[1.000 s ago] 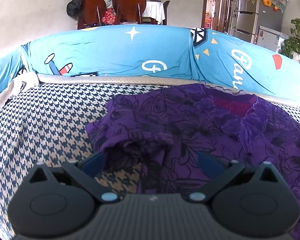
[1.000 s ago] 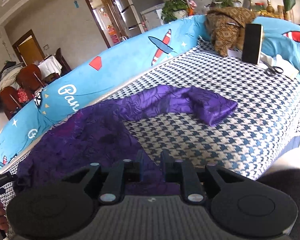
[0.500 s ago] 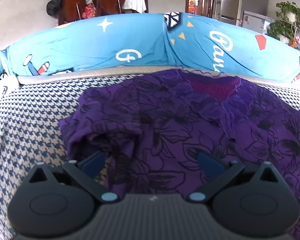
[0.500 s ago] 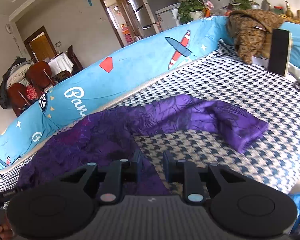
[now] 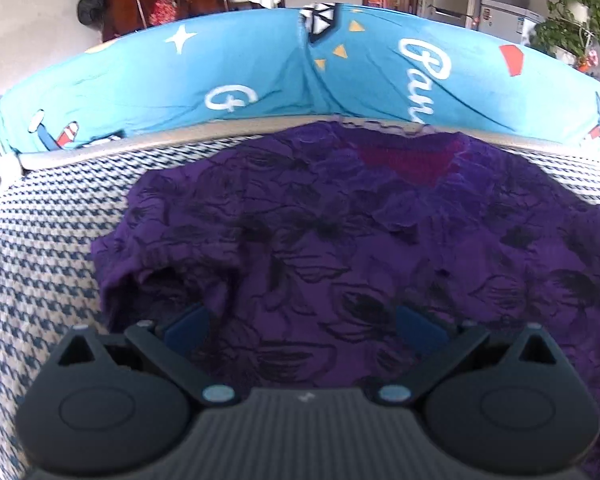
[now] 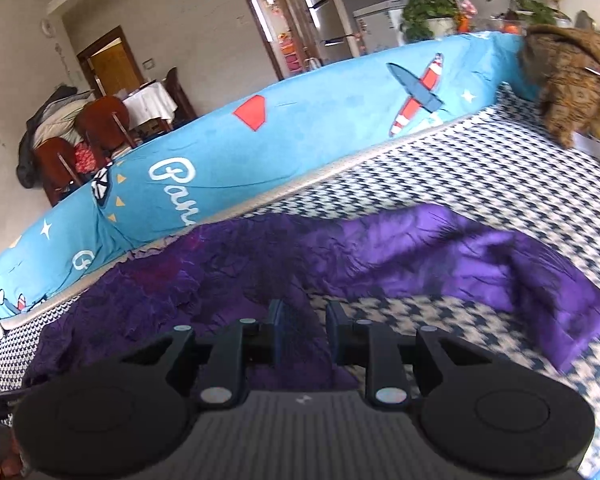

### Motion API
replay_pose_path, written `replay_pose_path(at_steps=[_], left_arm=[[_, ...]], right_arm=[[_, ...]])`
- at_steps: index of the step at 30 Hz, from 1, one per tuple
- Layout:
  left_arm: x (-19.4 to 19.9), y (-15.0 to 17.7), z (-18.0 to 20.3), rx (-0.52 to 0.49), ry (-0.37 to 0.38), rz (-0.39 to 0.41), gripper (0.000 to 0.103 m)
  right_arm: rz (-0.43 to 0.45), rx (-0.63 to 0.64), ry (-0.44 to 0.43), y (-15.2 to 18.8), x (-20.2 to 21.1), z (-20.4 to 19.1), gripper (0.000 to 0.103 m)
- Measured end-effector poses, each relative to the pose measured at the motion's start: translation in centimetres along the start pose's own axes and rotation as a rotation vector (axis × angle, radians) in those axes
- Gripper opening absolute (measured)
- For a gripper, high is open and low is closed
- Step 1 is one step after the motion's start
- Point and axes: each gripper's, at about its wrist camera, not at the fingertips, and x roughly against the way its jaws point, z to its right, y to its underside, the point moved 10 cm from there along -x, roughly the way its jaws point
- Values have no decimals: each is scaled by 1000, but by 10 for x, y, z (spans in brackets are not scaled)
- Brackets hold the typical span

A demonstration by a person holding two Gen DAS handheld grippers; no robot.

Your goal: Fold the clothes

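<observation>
Your left hand-held gripper (image 5: 302, 322) has advanced, spread wide, over the purple garment (image 5: 340, 240); right hand-held gripper (image 6: 303, 330) grips its hem, so fold next.

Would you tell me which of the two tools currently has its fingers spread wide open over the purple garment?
The left tool: its blue fingers stand wide apart over the purple garment. The right tool has its fingers close together with purple fabric between them.

One purple garment (image 5: 340, 248) – two grippers, left gripper (image 5: 302, 322), right gripper (image 6: 303, 326) – two wooden chairs (image 6: 100, 120).
</observation>
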Motion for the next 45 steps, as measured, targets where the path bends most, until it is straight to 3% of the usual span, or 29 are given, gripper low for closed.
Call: replay_pose_path(at_steps=[7, 16, 20, 24, 27, 38, 45], left_arm=[[8, -7, 43, 26, 117, -27, 103], [1, -41, 73, 54, 144, -30, 103], [-6, -46, 73, 35, 126, 0, 103], [-20, -45, 66, -31, 45, 42, 103], [-29, -45, 56, -44, 6, 54, 103], [-50, -37, 29, 22, 16, 7, 103], [-59, -30, 29, 18, 19, -19, 103]], right_arm=[[15, 63, -52, -33, -42, -28, 31], [0, 85, -76, -65, -113, -47, 32], [-23, 92, -87, -73, -145, -54, 32], [-49, 119, -108, -76, -175, -63, 33], [-62, 169, -122, -78, -197, -74, 40], [-76, 399, -203, -76, -259, -119, 63], [-110, 457, -215, -64, -288, -124, 69]])
